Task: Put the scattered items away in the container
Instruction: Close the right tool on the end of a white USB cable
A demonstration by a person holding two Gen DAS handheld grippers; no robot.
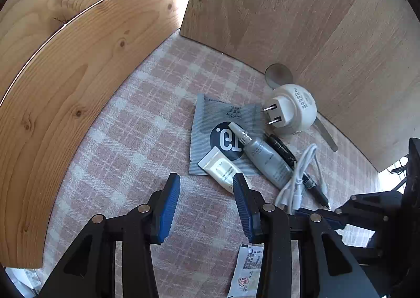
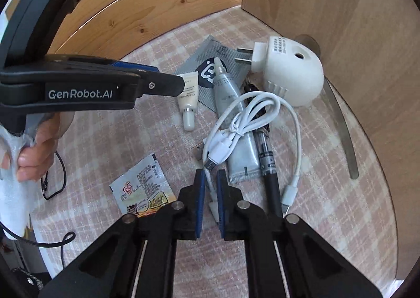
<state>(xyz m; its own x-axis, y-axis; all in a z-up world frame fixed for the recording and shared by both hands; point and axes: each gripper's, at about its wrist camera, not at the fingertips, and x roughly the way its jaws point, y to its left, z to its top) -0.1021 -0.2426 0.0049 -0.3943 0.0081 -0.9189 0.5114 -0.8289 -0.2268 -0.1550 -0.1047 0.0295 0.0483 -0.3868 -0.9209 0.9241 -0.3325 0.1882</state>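
Observation:
Scattered items lie on a pink plaid cloth (image 1: 126, 140): a grey sachet (image 1: 223, 124), a cream tube (image 1: 218, 168), a silver tube (image 1: 265, 156), a black pen (image 1: 296, 164), a white cable (image 1: 296, 185), a white plug-in device (image 1: 291, 111) and a metal spoon (image 1: 279, 74). My left gripper (image 1: 207, 182) is open, its right finger touching the cream tube's end. My right gripper (image 2: 210, 179) is nearly closed around the white cable (image 2: 246, 119); the cable's thin lead runs between the pads. The cream tube (image 2: 187, 98) and plug-in device (image 2: 291, 74) show there too.
Wooden panels (image 1: 65, 82) and a board (image 1: 302, 22) wall in the cloth at the back and right. A coffee sachet (image 2: 143, 187) lies near the front edge. A black cord (image 2: 56, 182) hangs by the hand at left. No container is in view.

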